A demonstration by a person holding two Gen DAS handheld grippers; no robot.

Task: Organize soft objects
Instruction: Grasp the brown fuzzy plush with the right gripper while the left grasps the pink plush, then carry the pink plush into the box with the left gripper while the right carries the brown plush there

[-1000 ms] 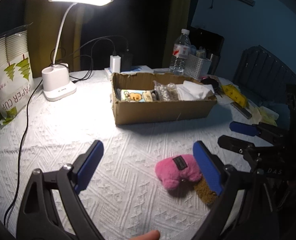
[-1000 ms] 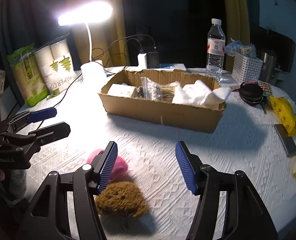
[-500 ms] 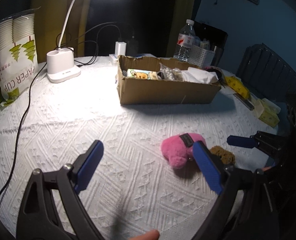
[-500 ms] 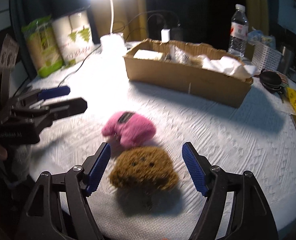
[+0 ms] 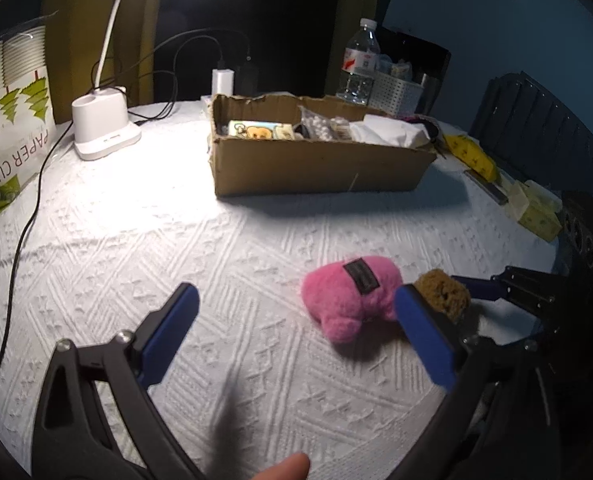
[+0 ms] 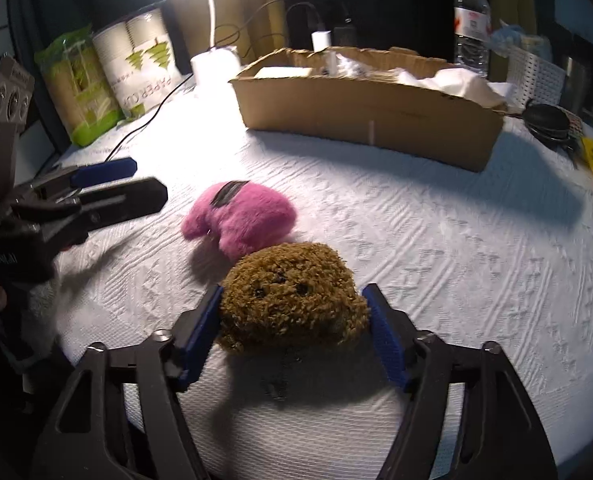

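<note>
A pink plush toy [image 5: 352,296] with a black tag lies on the white tablecloth; it also shows in the right wrist view [image 6: 242,216]. A brown fuzzy plush [image 6: 290,292] lies right beside it, toward the table's near edge, and shows in the left wrist view [image 5: 442,292]. My right gripper [image 6: 294,320] has its blue pads on both sides of the brown plush, closing on it at the table surface. My left gripper [image 5: 296,328] is open and empty, above the cloth to the left of the pink toy.
A cardboard box [image 5: 316,160] holding packets and white cloth stands at the back. A white desk lamp base [image 5: 104,126], a paper cup pack [image 5: 10,120], cables, a water bottle [image 5: 358,68] and a white basket [image 5: 396,90] ring the table. Yellow packets [image 5: 470,152] lie right.
My right gripper moved forward and down around the brown plush and its jaws narrowed onto it. My left gripper drew a little closer to the pink toy.
</note>
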